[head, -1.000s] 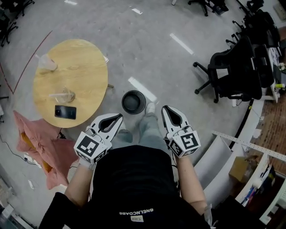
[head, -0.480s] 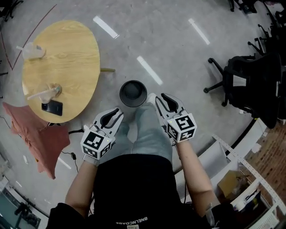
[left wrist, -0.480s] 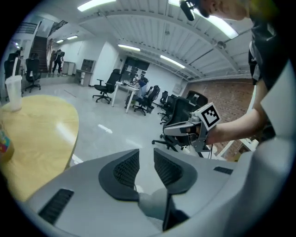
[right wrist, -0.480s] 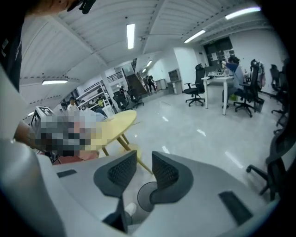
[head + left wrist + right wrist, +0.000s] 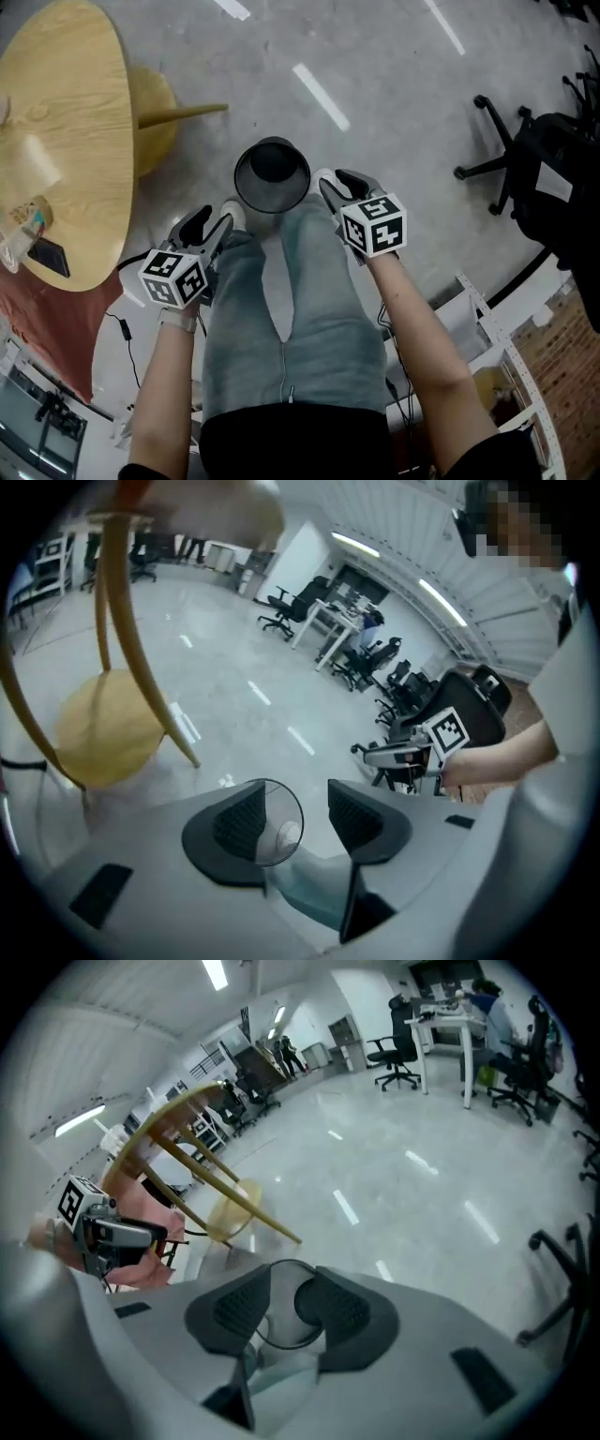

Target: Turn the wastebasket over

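Note:
A dark mesh wastebasket [image 5: 272,173] stands upright on the grey floor, mouth up, just ahead of the person's knees. My left gripper [image 5: 208,223] hangs low at its near left, a little apart from it. My right gripper [image 5: 339,181] is close beside its right rim. Both pairs of jaws have just been opening and now stand apart with nothing gripped. In the left gripper view the basket [image 5: 274,822] shows beyond my left gripper [image 5: 295,810]. In the right gripper view the basket's rim [image 5: 281,1335] shows past my right gripper [image 5: 286,1305].
A round wooden table [image 5: 66,122] on slanted legs [image 5: 183,112] stands at the left, with a phone [image 5: 49,255] and a plastic cup on it. A pink cloth [image 5: 42,328] lies beneath it. A black office chair [image 5: 553,169] and white shelving [image 5: 502,366] are at the right.
Both grippers have come down from waist height to floor level beside the wastebasket. The person has bent forward, so the basket looks nearer. Both pairs of jaws stand wider apart.

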The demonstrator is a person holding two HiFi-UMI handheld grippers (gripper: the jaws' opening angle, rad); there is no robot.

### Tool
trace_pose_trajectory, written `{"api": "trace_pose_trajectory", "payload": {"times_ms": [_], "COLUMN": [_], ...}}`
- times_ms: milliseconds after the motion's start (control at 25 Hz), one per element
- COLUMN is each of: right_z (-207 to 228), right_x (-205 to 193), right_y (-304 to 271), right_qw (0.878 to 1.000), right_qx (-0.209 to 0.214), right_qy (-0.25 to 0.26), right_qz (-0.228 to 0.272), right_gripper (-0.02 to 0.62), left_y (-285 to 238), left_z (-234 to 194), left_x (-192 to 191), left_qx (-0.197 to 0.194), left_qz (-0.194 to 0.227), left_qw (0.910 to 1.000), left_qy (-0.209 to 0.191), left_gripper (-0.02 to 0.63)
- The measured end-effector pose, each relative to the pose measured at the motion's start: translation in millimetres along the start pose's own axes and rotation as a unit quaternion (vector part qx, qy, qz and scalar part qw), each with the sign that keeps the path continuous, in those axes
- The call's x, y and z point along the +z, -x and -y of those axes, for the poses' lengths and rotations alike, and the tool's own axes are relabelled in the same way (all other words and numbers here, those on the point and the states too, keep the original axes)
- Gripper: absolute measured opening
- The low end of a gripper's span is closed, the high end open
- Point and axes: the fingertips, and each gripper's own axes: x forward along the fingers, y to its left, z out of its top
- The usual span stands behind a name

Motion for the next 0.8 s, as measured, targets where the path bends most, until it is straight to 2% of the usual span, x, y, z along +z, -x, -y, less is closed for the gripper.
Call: {"api": "trace_pose_trajectory", "payload": {"times_ms": [120, 200, 360, 520, 720, 800], "right_z": [20, 29, 48, 60, 64, 67], "right_x": [-33, -56, -90, -120, -148, -153], "right_y": [-48, -75, -120, -155, -186, -193], "right_qw": [0.999, 0.998, 0.995, 0.992, 0.988, 0.988], "right_qx": [0.006, 0.015, 0.022, 0.033, 0.040, 0.037], "right_qy": [-0.003, -0.006, -0.010, -0.027, -0.058, -0.065], "right_qz": [-0.042, -0.069, -0.101, -0.120, -0.136, -0.138], "right_gripper": [0.141, 0.152, 0.153, 0.153, 0.152, 0.142], "left_y": [-33, -56, -109, -147, -183, -190], "left_z": [-35, -53, -86, -123, -145, -154], "left_x": [-30, -53, -92, -118, -153, -162], "left_qx": [0.016, 0.023, 0.037, 0.063, 0.061, 0.071], "left_qz": [0.002, -0.010, -0.037, -0.040, -0.079, -0.084], "left_qw": [0.9977, 0.9958, 0.9939, 0.9896, 0.9885, 0.9860], "left_qy": [0.065, 0.088, 0.097, 0.123, 0.113, 0.126], "left_gripper": [0.227, 0.243, 0.250, 0.250, 0.250, 0.250]}}
